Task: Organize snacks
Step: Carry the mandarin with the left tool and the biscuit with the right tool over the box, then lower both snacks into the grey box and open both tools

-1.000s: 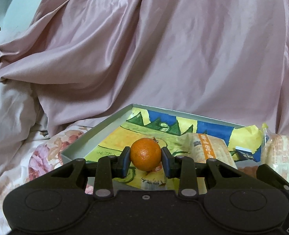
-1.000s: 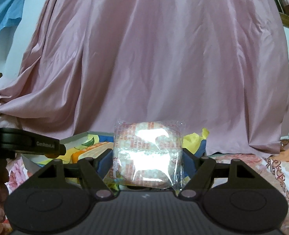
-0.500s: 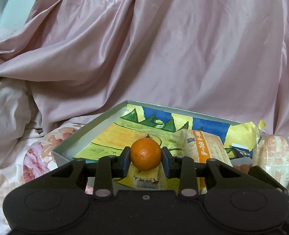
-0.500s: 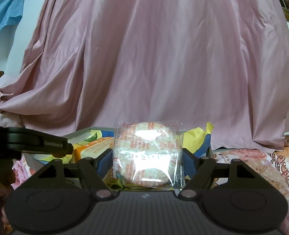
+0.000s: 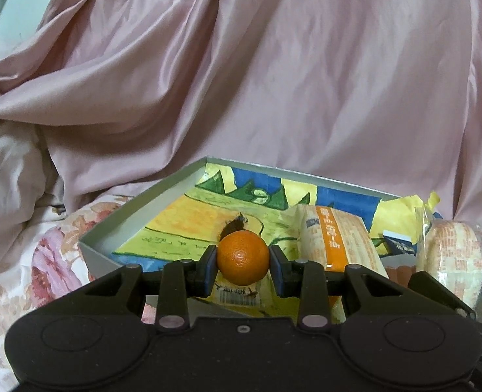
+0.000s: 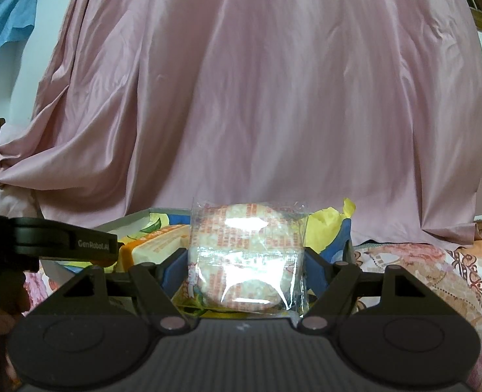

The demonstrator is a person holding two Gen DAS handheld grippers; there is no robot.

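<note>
A pink curtain [image 5: 273, 81] hangs behind a shallow box [image 5: 136, 209] lined with yellow-and-blue paper, which holds 1 orange-striped snack pack [image 5: 335, 238]. The right gripper [image 6: 246, 269] is clamped on a clear-wrapped rice cracker packet [image 6: 246, 258] at the box's right edge. The left gripper [image 5: 242, 259] pinches a small orange [image 5: 242, 258] above the box.

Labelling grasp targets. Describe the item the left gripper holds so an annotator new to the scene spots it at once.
Find the shallow grey-walled box with a yellow, blue and green picture inside, lying on the floral bedding below the pink drape. At its near edge the left gripper pinches a small orange between its pads. It is the only round, unwrapped item; the orange-striped packet and clear-wrapped rice crackers alongside are packaged.
</note>
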